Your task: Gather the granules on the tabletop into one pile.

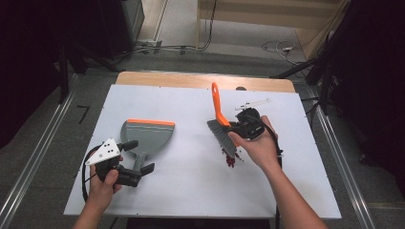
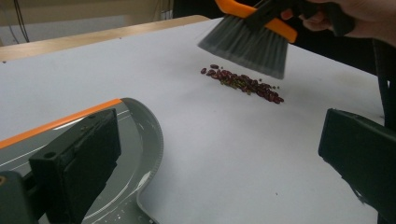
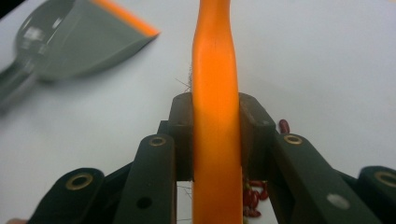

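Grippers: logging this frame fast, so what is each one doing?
Left gripper: open, fingers either side of the dustpan handle, not gripping it.
Right gripper: closed on the brush, above the beans.

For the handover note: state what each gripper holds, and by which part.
The right gripper is shut on the brush, clamping its orange handle. The left gripper is open and holds nothing, its jaws astride the dustpan handle.

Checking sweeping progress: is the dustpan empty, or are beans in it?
Empty: the dustpan shows bare grey inside; the beans lie on the table.
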The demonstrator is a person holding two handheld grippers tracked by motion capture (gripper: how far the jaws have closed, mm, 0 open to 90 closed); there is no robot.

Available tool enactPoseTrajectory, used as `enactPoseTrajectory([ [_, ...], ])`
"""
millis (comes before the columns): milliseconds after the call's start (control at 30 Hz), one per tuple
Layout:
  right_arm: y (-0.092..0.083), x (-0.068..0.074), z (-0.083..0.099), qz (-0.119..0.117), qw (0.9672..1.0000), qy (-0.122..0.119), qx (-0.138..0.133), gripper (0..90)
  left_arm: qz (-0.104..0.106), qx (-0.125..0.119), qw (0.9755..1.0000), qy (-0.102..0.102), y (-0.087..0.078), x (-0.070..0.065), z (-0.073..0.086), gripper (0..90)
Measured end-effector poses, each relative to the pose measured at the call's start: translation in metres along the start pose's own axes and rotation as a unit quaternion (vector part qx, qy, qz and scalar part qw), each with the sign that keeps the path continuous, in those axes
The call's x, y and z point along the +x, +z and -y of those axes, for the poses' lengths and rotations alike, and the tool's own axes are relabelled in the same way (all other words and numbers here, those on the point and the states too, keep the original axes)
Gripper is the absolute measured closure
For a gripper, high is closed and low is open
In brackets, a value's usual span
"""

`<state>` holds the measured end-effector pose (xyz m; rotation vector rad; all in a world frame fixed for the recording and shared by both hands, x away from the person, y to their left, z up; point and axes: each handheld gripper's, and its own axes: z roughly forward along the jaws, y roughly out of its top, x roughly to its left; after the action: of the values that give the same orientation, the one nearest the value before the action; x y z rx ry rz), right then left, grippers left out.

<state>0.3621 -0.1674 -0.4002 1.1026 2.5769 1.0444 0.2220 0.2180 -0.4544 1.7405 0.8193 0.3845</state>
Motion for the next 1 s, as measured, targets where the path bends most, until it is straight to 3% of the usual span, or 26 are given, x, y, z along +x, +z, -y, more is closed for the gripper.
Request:
enactPoseTrajectory([
  [67, -0.009, 0.002, 0.004, -0.019, 0.9979, -0.058, 0.019, 69.1, 0.000, 0.000, 1.0000, -0.001, 0.000, 0.000, 0.000, 0.0],
  [133, -0.015, 0.003, 0.012, -0.030, 0.9913, -0.123, 0.037, 69.2, 0.000, 0.002, 1.0000, -0.001, 0.001, 0.000, 0.000, 0.0],
  [167, -0.018, 0.003, 0.016, -0.029, 0.9896, -0.132, 0.050, 69.2, 0.000, 0.002, 1.0000, -0.001, 0.001, 0.000, 0.000, 0.0],
  [200, -0.021, 0.004, 0.027, -0.044, 0.9846, -0.156, 0.064, 69.2, 0.000, 0.002, 1.0000, -0.001, 0.002, 0.000, 0.001, 0.0],
  [233, -0.021, 0.004, 0.027, -0.044, 0.9846, -0.156, 0.064, 69.2, 0.000, 0.003, 1.0000, -0.003, 0.002, 0.000, 0.001, 0.0],
  [333, -0.024, 0.005, 0.044, -0.078, 0.9754, -0.194, 0.069, 69.2, -0.001, 0.006, 1.0000, -0.003, 0.003, 0.000, 0.001, 0.0],
  [433, -0.016, 0.007, 0.058, -0.093, 0.9684, -0.220, 0.072, 69.2, -0.001, 0.004, 1.0000, 0.001, 0.002, -0.001, 0.001, 0.0],
  [500, -0.006, 0.008, 0.064, -0.091, 0.9650, -0.232, 0.082, 69.2, -0.001, 0.001, 1.0000, 0.002, 0.002, -0.002, 0.000, 0.0],
  [667, 0.005, 0.003, 0.059, -0.073, 0.9636, -0.248, 0.066, 69.1, -0.001, 0.003, 1.0000, 0.001, 0.002, -0.003, 0.001, 0.0],
  [733, 0.009, -0.002, 0.056, -0.076, 0.9606, -0.261, 0.058, 69.0, 0.000, 0.003, 1.0000, 0.000, 0.003, -0.002, 0.001, 0.0],
  [833, 0.013, -0.009, 0.052, -0.074, 0.9600, -0.264, 0.054, 68.8, 0.000, 0.006, 1.0000, 0.001, 0.003, -0.002, 0.001, 0.0],
  [1000, 0.018, -0.017, 0.045, -0.058, 0.9630, -0.259, 0.047, 68.6, 0.001, 0.007, 1.0000, 0.001, 0.003, -0.001, 0.001, 0.0],
])
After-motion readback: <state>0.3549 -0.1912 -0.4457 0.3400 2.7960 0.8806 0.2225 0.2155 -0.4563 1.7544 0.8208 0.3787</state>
